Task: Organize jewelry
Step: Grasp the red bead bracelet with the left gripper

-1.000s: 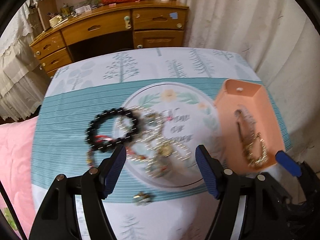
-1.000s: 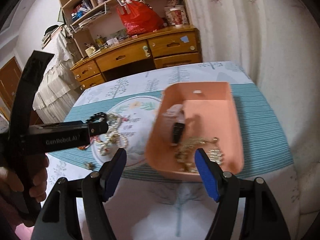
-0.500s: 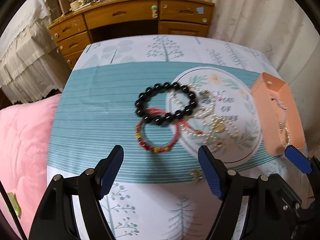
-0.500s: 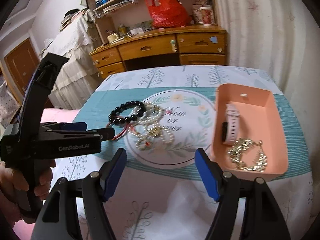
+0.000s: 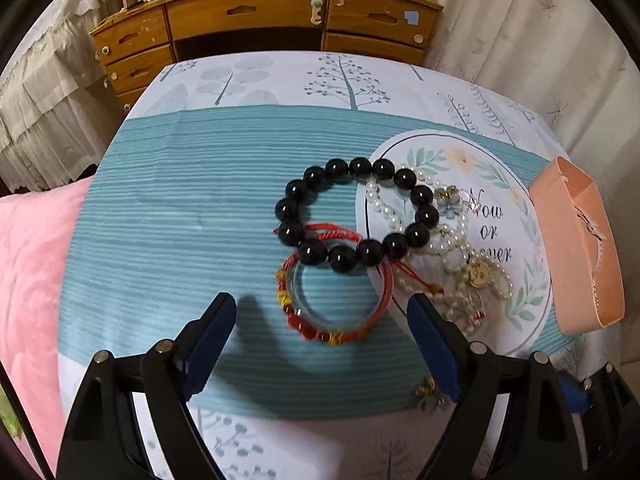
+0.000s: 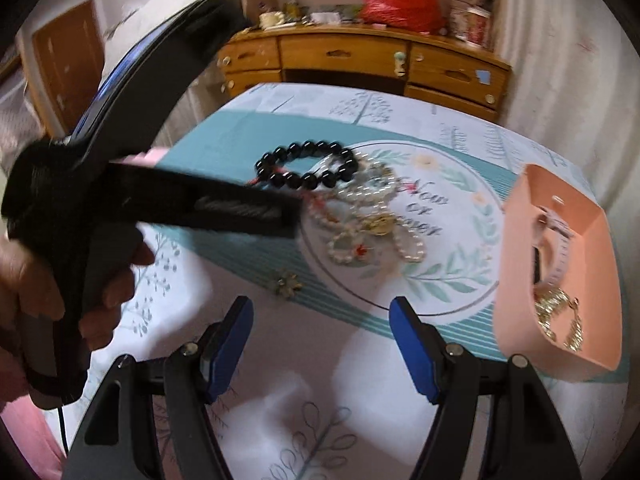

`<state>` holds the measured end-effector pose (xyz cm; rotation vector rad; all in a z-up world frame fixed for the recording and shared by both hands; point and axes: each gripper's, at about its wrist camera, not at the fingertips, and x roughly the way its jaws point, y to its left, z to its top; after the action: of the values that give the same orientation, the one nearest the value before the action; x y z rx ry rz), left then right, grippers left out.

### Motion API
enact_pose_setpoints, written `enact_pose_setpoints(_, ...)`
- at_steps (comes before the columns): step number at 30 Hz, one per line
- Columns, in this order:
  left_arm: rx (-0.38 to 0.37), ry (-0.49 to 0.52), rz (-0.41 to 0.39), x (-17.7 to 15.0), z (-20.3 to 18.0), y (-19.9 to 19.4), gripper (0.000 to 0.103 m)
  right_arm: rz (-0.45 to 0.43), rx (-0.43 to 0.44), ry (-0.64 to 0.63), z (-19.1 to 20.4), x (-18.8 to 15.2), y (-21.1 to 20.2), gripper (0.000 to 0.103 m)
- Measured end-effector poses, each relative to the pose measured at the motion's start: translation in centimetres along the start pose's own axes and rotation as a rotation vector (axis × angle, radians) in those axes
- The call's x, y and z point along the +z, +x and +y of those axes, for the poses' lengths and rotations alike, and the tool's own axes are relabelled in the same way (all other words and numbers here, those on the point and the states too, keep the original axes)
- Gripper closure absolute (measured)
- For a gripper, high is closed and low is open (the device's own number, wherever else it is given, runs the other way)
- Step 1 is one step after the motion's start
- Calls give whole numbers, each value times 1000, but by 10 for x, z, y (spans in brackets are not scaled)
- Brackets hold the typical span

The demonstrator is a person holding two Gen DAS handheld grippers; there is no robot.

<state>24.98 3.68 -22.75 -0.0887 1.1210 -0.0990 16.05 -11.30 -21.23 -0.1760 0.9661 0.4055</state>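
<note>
A black bead bracelet [image 5: 354,216] lies on the table, overlapping a red cord bracelet [image 5: 332,300] and a tangle of pearl strands with a gold pendant [image 5: 476,272]. My left gripper [image 5: 320,328] is open, its fingers either side of the red bracelet and just short of it. A peach tray [image 6: 520,280] at the right holds a pink watch [image 6: 558,248] and a gold chain [image 6: 560,316]. My right gripper [image 6: 322,340] is open and empty, back from the jewelry pile [image 6: 360,216]. A small flower earring [image 6: 286,282] lies alone near it.
The table wears a teal and white tree-print cloth [image 5: 180,208]. A wooden desk with drawers [image 5: 256,20] stands behind it, curtains to the right. A pink blanket [image 5: 28,280] lies at the left. The hand-held left gripper body [image 6: 120,200] crosses the right wrist view.
My left gripper has swung left and closer, from over the pearls to the red bracelet. My right gripper has drawn back from the tray and turned left toward the pile.
</note>
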Motion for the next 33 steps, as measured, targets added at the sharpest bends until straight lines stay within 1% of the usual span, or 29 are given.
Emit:
enact_pose_setpoints(4, -15, 14, -32, 1, 0, 3, 17, -16, -4, -78, 17, -1, 9, 34)
enact_pose_setpoints(6, -22, 28, -44, 1, 0, 4, 17, -11, -8, -110, 24, -1, 13, 44)
enact_pose_setpoints(7, -17, 41, -49, 0, -1, 4, 17, -5, -13, -119, 26, -1, 16, 46)
enact_pose_setpoints(9, 0, 60, -60, -1, -1, 6, 17, -1, -18, -127, 30, -1, 21, 54)
enact_pose_setpoints(12, 13, 83, -79, -2, -2, 7, 18, -2, -20, -122, 32, 0, 25, 61)
enact_pose_setpoints(13, 19, 89, -86, -3, -3, 7, 20, -8, -15, -118, 32, 1, 25, 63)
enact_pose_setpoints(15, 29, 113, -107, -4, -6, 5, 36, -9, -11, -111, 32, 2, 27, 71)
enact_pose_setpoints(16, 20, 121, -116, -5, -6, 4, 39, -10, -8, -108, 32, 3, 27, 74)
enact_pose_setpoints(17, 17, 124, -118, -6, -7, 4, 41, -9, -3, -103, 32, 3, 28, 79)
enact_pose_setpoints(18, 16, 127, -118, -6, -7, 4, 41, -7, 0, -101, 32, 4, 28, 82)
enact_pose_setpoints(23, -11, 106, -121, -5, -2, 2, 42, 2, 9, -109, 33, 4, 28, 83)
enact_pose_setpoints(27, 1, 103, -129, -5, -2, -2, 42, 3, 0, -97, 27, 5, 25, 83)
enact_pose_setpoints(29, -4, 104, -129, -5, -3, -8, 42, 3, -8, -89, 22, 5, 22, 83)
enact_pose_setpoints(33, -28, 99, -170, -3, -5, -24, 42, -8, -23, -59, 10, 7, 14, 83)
